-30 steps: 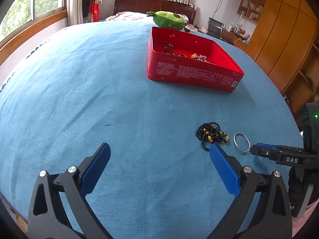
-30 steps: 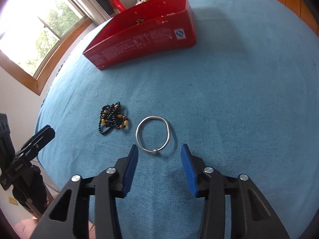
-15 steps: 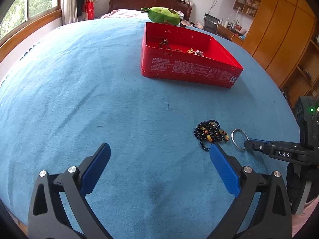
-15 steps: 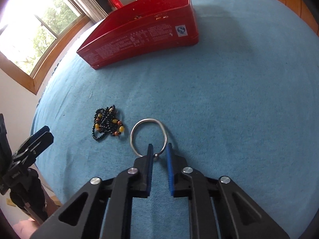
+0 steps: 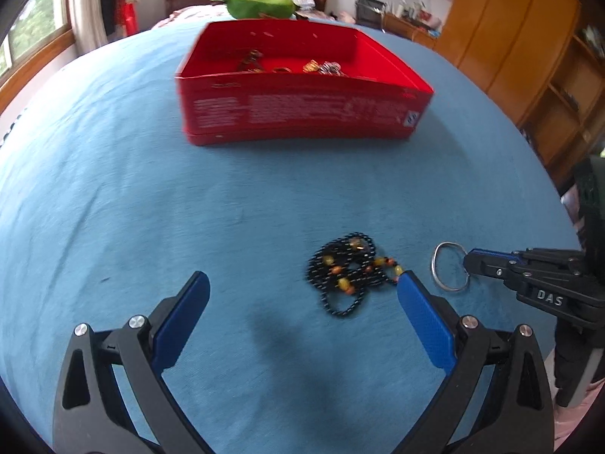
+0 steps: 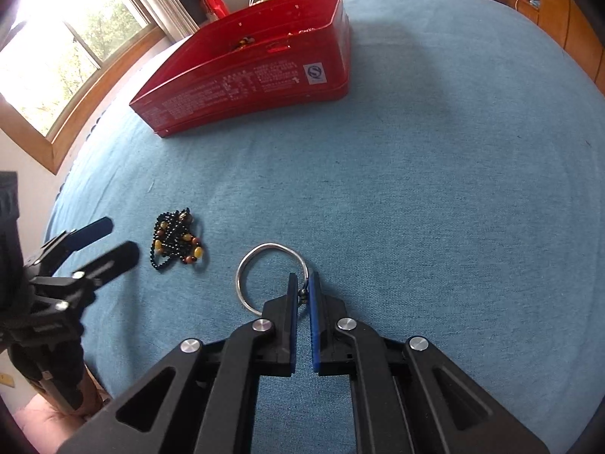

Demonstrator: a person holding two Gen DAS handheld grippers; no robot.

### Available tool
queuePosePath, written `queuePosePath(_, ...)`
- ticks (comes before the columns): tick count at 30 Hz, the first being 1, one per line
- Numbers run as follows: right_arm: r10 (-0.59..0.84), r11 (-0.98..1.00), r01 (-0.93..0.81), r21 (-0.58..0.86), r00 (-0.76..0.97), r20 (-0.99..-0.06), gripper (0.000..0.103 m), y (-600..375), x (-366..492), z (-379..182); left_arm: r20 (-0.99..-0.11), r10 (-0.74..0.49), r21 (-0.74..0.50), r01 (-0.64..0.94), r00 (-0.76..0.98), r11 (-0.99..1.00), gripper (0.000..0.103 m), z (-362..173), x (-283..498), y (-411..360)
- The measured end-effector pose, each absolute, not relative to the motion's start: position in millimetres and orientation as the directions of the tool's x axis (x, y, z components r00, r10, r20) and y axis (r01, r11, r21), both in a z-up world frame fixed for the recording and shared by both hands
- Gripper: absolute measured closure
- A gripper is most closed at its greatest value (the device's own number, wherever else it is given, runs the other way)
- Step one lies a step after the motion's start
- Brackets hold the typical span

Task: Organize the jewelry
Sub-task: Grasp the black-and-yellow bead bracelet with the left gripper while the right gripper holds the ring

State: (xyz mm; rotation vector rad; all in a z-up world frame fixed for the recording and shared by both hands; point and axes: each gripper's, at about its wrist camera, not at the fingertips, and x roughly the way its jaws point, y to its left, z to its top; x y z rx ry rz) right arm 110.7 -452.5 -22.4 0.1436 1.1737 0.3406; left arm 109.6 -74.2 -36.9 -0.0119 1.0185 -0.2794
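A silver bangle (image 6: 252,265) lies on the blue cloth, and my right gripper (image 6: 303,283) is shut on its near rim. The bangle also shows in the left wrist view (image 5: 438,270), with the right gripper (image 5: 470,261) on it. A black bead necklace (image 5: 349,274) with amber beads lies just left of the bangle; it also shows in the right wrist view (image 6: 176,238). My left gripper (image 5: 302,291) is open and empty, with its right finger close beside the necklace. A red tin box (image 5: 298,87) holding several jewelry pieces stands farther back; it also shows in the right wrist view (image 6: 249,72).
A green plush toy (image 5: 261,2) lies behind the box. Wooden cabinets (image 5: 529,45) stand to the right, and a window (image 6: 56,60) is on the left. The blue cloth (image 6: 453,189) covers the whole surface.
My right gripper has closed on the bangle's rim. My left gripper has moved forward and to the right, so the necklace and the box are nearer.
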Motion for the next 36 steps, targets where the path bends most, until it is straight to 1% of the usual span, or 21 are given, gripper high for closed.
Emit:
queuePosePath(3, 0.35, 0.935, -0.189, 0.301, 0.331, -0.876, 0.098, -458, 111, -23, -0.859, -0.232, -0.125, 0.252, 0.457, 0.96, 0.004, -47, 116, -86)
queuePosePath(6, 0.363, 0.93, -0.192, 0.315, 0.325, -0.873, 0.098, -462, 111, -25, -0.879, -0.261, -0.143, 0.301, 0.4, 0.943, 0.005, -58, 119, -95)
queuePosePath(8, 0.367, 0.928, -0.195, 0.318, 0.324, -0.872, 0.098, -462, 112, -25, -0.876, -0.219, -0.085, 0.309, 0.429, 0.947, 0.02, -61, 116, -100)
queuePosePath(9, 0.366, 0.928, -0.198, 0.316, 0.325, -0.872, 0.098, -462, 113, -25, -0.875, -0.203, -0.062, 0.314, 0.44, 0.947, 0.031, -61, 115, -102)
queuePosePath(10, 0.365, 0.928, -0.2, 0.314, 0.325, -0.873, 0.098, -462, 113, -25, -0.873, -0.212, -0.066, 0.323, 0.44, 0.944, 0.041, -60, 114, -103)
queuePosePath(11, 0.364, 0.928, -0.201, 0.313, 0.325, -0.873, 0.098, -463, 112, -25, -0.871, -0.225, -0.078, 0.33, 0.436, 0.941, 0.045, -59, 114, -103)
queuePosePath(13, 0.364, 0.929, -0.201, 0.312, 0.326, -0.873, 0.098, -463, 112, -25, -0.869, -0.235, -0.085, 0.338, 0.434, 0.937, 0.062, -58, 113, -103)
queuePosePath(14, 0.364, 0.929, -0.201, 0.312, 0.326, -0.873, 0.097, -462, 112, -25, -0.867, -0.236, -0.082, 0.341, 0.439, 0.936, 0.066, -59, 111, -103)
queuePosePath(16, 0.364, 0.929, -0.2, 0.312, 0.326, -0.873, 0.097, -463, 112, -25, -0.864, -0.244, -0.091, 0.34, 0.441, 0.936, 0.08, -59, 111, -101)
queuePosePath(17, 0.363, 0.929, -0.199, 0.312, 0.326, -0.873, 0.097, -463, 112, -24, -0.862, -0.256, -0.106, 0.337, 0.439, 0.936, 0.082, -59, 111, -99)
queuePosePath(19, 0.358, 0.931, -0.198, 0.307, 0.326, -0.875, 0.097, -462, 111, -24, -0.859, -0.267, -0.127, 0.323, 0.437, 0.938, 0.088, -58, 111, -92)
queuePosePath(22, 0.35, 0.933, -0.207, 0.295, 0.324, -0.879, 0.094, -458, 111, -23, -0.855, -0.283, -0.153, 0.309, 0.435, 0.939, 0.091, -56, 112, -85)
queuePosePath(28, 0.328, 0.939, -0.212, 0.27, 0.322, -0.888, 0.093, -446, 115, -24, -0.842, -0.289, -0.172, 0.282, 0.456, 0.944, 0.094, -47, 113, -72)
queuePosePath(32, 0.32, 0.94, -0.227, 0.255, 0.324, -0.89, 0.093, -440, 117, -26, -0.833, -0.286, -0.177, 0.262, 0.474, 0.949, 0.095, -44, 113, -61)
queuePosePath(33, 0.311, 0.942, -0.23, 0.244, 0.329, -0.891, 0.096, -438, 118, -26, -0.832, -0.285, -0.178, 0.258, 0.476, 0.95, 0.095, -44, 113, -60)
queuePosePath(36, 0.299, 0.944, -0.241, 0.225, 0.338, -0.892, 0.097, -433, 119, -27, -0.83, -0.284, -0.184, 0.246, 0.48, 0.952, 0.095, -44, 113, -53)
